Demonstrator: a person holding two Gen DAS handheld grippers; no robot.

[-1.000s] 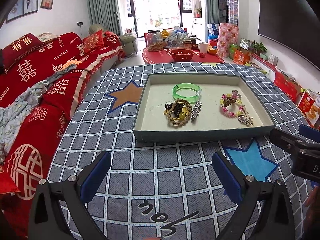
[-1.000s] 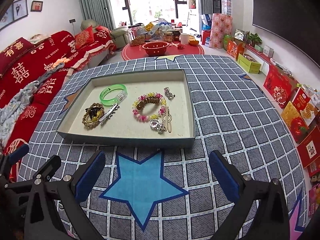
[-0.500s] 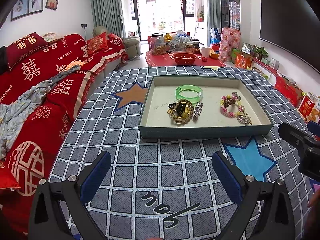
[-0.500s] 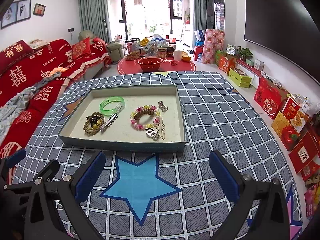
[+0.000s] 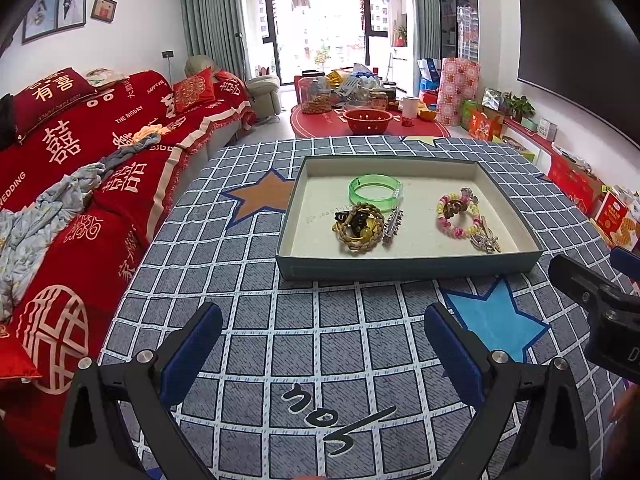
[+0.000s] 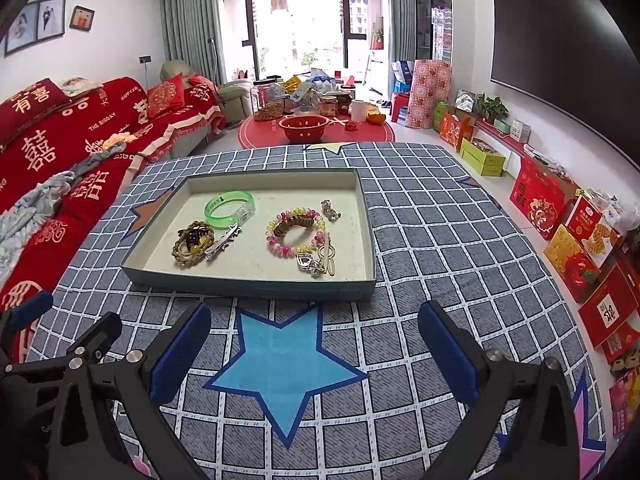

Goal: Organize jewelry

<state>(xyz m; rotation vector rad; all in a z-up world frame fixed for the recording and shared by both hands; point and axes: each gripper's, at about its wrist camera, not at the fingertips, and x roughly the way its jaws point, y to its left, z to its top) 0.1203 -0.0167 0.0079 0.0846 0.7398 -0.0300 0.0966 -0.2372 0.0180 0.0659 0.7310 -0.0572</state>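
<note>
- The shallow tray (image 6: 248,286) sits on the blue checked cloth (image 6: 440,240), its long axis running left to right across both views.
- A green bangle (image 6: 230,209) lies flat at the tray's back left.
- Just in front of it lies a brown braided bracelet (image 6: 193,243), with a silver hair clip (image 6: 223,242) at its right edge, the clip's long axis slanting from near left to far right.
- A pink and yellow beaded bracelet (image 6: 295,232) lies right of centre; a silver charm cluster (image 6: 316,265) sits by its near edge.
- The left gripper (image 5: 323,346) hovers over the cloth short of the tray, spread wide, nothing between its blue pads.
- The right gripper (image 6: 314,344) hangs above a blue star (image 6: 280,364), equally wide apart and empty.
</note>
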